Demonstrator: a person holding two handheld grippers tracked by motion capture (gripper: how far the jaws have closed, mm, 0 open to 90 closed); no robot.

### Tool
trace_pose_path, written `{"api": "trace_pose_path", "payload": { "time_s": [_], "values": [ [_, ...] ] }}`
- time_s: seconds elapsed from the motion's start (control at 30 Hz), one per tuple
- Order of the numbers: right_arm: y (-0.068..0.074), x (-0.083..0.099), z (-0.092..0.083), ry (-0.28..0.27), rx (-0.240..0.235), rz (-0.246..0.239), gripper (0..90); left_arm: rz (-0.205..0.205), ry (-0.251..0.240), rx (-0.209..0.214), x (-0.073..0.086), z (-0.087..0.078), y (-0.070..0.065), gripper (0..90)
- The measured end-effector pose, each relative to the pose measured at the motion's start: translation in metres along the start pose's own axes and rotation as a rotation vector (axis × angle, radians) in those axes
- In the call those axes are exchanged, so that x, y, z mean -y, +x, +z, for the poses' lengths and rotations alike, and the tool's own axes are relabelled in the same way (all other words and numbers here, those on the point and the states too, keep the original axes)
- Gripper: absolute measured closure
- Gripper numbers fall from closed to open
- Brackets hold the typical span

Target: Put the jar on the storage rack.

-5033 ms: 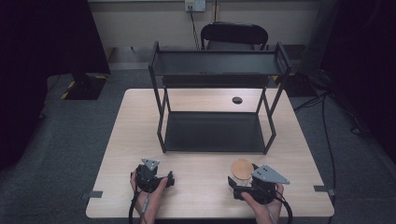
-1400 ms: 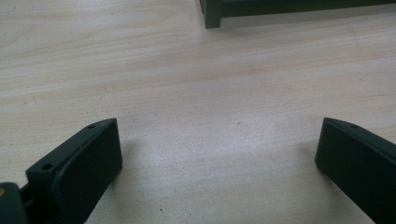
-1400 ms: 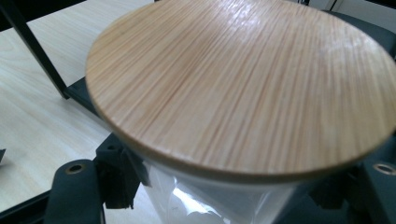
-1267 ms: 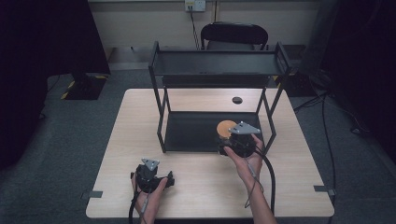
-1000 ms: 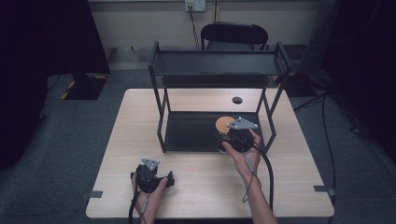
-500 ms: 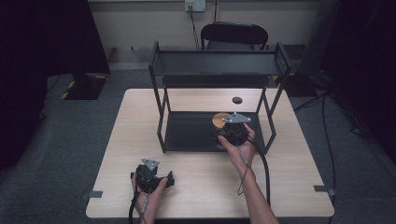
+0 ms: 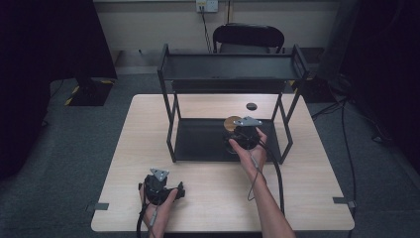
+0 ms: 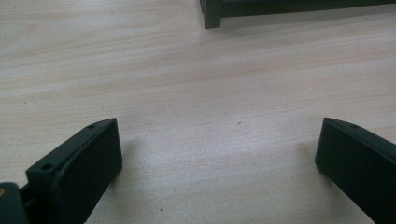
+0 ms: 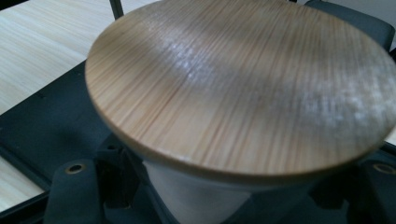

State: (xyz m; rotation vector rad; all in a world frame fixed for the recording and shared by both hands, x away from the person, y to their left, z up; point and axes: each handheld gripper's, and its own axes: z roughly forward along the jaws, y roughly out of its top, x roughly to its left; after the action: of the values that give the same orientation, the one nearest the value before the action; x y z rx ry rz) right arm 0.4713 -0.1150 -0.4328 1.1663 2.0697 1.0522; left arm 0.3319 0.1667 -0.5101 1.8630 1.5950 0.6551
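Reaching into the black rack [image 7: 225, 144] at the high view's centre, the right tool [image 7: 241, 130] clamps a wood-lidded jar [image 7: 231, 123] over the lower shelf, the left tool [image 7: 174, 191] resting at lower left on the tabletop [image 7: 317, 173]; left gripper view: jaws wide apart over bare wood; right gripper view: the jar's lid [image 9: 243, 84] looms between gripping jaws.

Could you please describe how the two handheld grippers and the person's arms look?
Both the left gripper and the right gripper are black, each topped by a grey three-cornered plate and trailing a dark cable. The left gripper's fingers are blocky and black with small screw holes. The forearms are bare, without sleeves.
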Motion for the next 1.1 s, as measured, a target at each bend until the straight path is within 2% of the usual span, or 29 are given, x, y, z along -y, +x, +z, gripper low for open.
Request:
{"api": "trace_pose_path", "payload": {
  "time_s": [0.2,0.47,1.1],
  "values": [
    [0.001,0.003,0.011,0.016,0.005,0.005,26.2,0.0,0.0,0.0,0.0,0.0,0.0,0.1],
    [0.001,0.008,0.016,0.003,0.0,0.023,26.2,0.0,0.0,0.0,0.0,0.0,0.0,0.1],
    [-0.001,0.013,0.015,0.006,-0.013,0.05,26.1,0.0,0.0,0.0,0.0,0.0,0.0,0.1]
  ]
}}
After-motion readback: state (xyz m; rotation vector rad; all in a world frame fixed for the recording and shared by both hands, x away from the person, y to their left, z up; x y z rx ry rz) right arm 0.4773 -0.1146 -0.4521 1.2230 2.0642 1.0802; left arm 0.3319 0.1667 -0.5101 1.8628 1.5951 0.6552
